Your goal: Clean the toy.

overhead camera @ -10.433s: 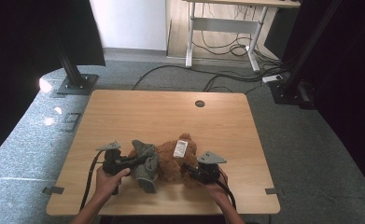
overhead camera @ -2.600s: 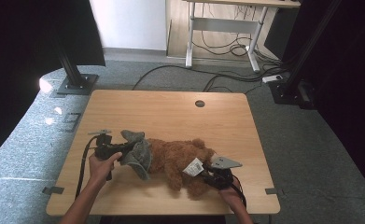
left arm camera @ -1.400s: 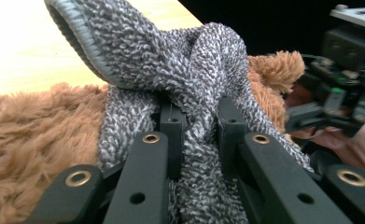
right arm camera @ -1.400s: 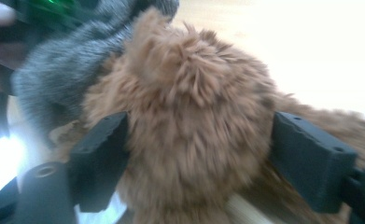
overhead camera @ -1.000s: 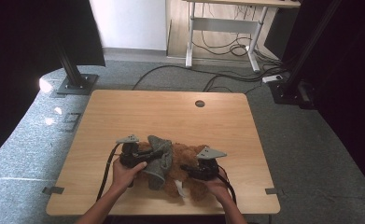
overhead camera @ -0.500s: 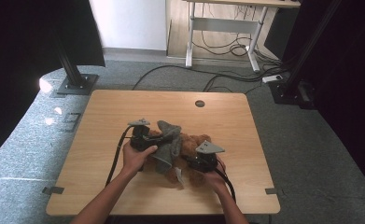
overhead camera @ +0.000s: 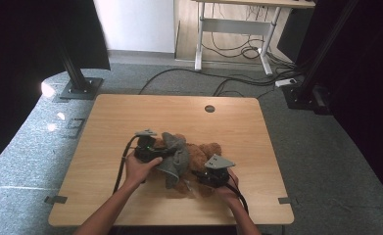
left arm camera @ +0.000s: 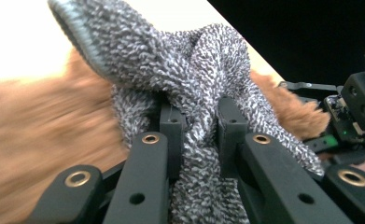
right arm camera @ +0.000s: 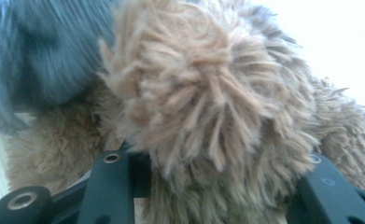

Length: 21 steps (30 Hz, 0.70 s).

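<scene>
Evidently the person is dressing a brown teddy bear (overhead camera: 199,156) in a small grey knitted garment (overhead camera: 175,155) — probably a sweater — and the step in hand is pulling that knit over the plush body. The left gripper (left arm camera: 200,128) is clamping a fold of the grey knit tightly between its jaws, while the right gripper (overhead camera: 213,177) is gripping the bear's furry body, its jaws standing partway apart around the plush. The bear is lying near the middle of the wooden table (overhead camera: 130,112), toward the person's edge, with the garment draped over its left part. Next, I judge, the left gripper needs to be drawing the knit further along while the right is bracing the toy — gently, since the knit could snag. Counting: one bear, one garment, two grippers, one table.
</scene>
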Available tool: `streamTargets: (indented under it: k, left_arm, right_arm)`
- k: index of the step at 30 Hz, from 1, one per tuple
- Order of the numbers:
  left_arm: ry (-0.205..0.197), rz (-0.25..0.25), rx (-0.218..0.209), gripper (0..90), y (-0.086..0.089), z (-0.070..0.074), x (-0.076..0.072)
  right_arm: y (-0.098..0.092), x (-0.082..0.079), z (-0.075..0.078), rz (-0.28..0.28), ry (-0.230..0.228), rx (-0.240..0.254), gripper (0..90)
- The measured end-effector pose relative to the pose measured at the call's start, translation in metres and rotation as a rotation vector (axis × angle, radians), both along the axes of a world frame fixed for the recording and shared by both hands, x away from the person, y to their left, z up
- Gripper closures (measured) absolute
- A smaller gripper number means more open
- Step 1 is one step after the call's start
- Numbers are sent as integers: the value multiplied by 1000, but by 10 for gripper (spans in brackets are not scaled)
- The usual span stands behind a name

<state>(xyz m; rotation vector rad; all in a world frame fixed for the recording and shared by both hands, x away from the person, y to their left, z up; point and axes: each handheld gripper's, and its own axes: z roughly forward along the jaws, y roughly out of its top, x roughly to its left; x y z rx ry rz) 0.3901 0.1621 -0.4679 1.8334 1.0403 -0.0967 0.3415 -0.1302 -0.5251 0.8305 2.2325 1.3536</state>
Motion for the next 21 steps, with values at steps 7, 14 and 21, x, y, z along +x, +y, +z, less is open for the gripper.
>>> streamTargets:
  k: [7, 14, 21]
  left_arm:
    - [-26, 59, -79, 769, 53, -7, -18]
    - [23, 184, -102, 767, 102, -27, -12]
    - [136, 216, -47, 767, 113, -62, 1]
  right_arm:
    - [4, -7, -1, 20, -12, -16, 520]
    - [2, -7, -3, 21, 1, 8, 523]
    - [-2, -7, -4, 36, 9, 26, 525]
